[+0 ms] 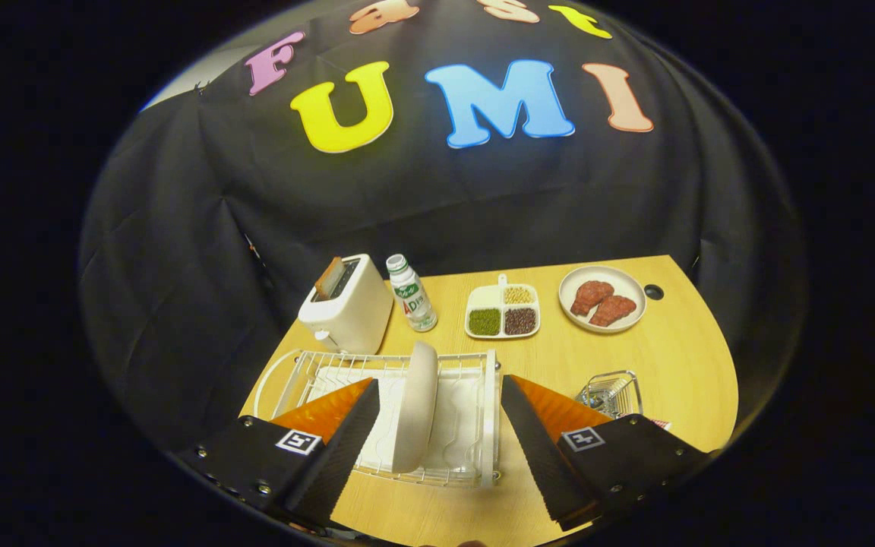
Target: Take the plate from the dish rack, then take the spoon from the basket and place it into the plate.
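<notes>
The gripper (437,425) is wide open and holds nothing, its fingers flanking the white plate (416,406) standing on edge in the dish rack (483,395). The plate looks rigid, smooth and breakable; grip its upper rim squarely.

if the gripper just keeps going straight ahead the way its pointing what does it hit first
Most likely the white plate standing on edge in the white wire dish rack. It sits between the open gripper fingers, slightly nearer the left one. Depth is hard to judge, so how far remains is unclear.
</notes>
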### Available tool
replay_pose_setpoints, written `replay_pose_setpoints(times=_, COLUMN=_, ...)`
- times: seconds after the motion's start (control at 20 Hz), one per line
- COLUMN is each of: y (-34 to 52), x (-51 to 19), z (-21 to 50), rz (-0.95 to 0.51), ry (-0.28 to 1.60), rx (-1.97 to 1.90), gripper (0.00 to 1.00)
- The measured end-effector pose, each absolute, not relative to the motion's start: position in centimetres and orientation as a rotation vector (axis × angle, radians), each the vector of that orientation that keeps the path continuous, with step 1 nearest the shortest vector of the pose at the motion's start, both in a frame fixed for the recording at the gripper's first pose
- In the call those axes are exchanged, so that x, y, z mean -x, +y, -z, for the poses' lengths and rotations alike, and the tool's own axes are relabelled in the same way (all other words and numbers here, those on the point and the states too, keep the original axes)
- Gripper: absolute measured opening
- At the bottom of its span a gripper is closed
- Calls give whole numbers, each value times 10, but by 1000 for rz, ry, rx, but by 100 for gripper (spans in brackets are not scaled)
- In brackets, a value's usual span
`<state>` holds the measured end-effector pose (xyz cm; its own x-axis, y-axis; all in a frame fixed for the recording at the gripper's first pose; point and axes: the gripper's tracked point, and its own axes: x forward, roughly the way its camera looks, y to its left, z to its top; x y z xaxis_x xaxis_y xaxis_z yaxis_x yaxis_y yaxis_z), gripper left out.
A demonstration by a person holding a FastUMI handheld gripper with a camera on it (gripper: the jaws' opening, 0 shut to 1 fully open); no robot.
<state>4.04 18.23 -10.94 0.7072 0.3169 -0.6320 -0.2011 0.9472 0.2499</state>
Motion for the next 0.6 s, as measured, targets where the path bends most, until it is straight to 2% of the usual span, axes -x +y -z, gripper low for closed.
replay_pose_setpoints(times=0.25, y=205, x=-51, z=149, rz=-282, ry=861, rx=-159, gripper=99)
replay_pose_setpoints(times=0.6, y=224, x=-67, z=184, rz=-237, ry=936, rx=-72, gripper=99)
